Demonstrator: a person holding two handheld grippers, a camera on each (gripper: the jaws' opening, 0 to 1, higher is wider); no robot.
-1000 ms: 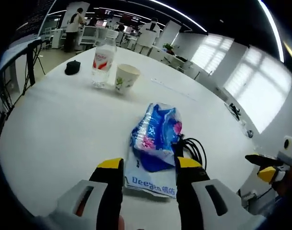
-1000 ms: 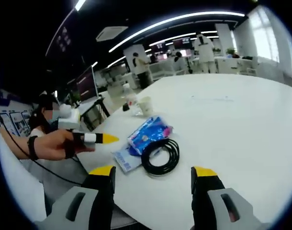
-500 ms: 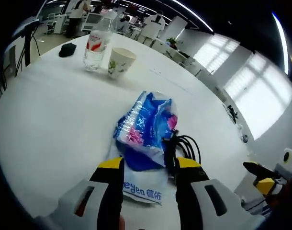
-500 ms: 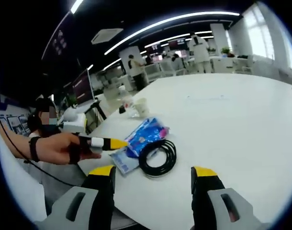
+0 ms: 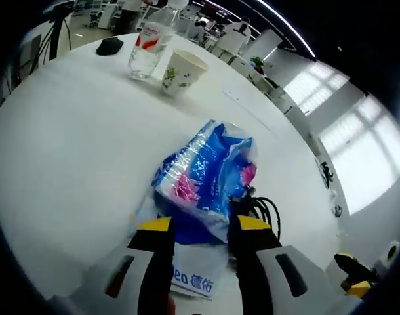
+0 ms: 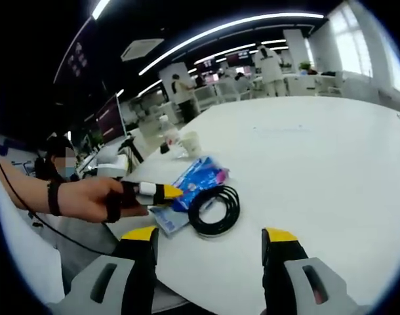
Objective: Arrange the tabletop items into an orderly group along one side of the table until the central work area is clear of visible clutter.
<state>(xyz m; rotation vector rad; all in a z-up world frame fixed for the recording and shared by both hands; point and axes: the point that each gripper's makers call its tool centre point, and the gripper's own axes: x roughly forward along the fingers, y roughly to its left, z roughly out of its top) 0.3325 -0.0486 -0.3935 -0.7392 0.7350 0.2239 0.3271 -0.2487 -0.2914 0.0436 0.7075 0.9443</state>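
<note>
Since a second ago the left gripper [image 5: 199, 226] has pushed forward, so its yellow-tipped jaws now straddle the near end of the crinkly blue and pink plastic packet [image 5: 206, 176], which lies on a flat white pouch with blue lettering [image 5: 197, 277]. The jaws stand apart on either side of the packet, not yet closed on it. In the right gripper view the same tool comes in from the left, held in a person's hand [image 6: 98, 199], its tip at the packet's near edge. The right gripper [image 6: 210, 236] hangs released over the near rim of the round white table [image 6: 331, 164], grasping nothing.

Just right of the packet lies a coiled black cable [image 5: 264, 209], touching it. Farther off stand a printed paper cup [image 5: 181, 69], a clear plastic water bottle with a red label [image 5: 147, 47] and a small black object [image 5: 110, 45].

The risks, as I judge them: closing now may pinch only loose film, letting the packet slip; the right jaw may snag the cable and drag it; the pouch underneath may slide off the near table edge.
</note>
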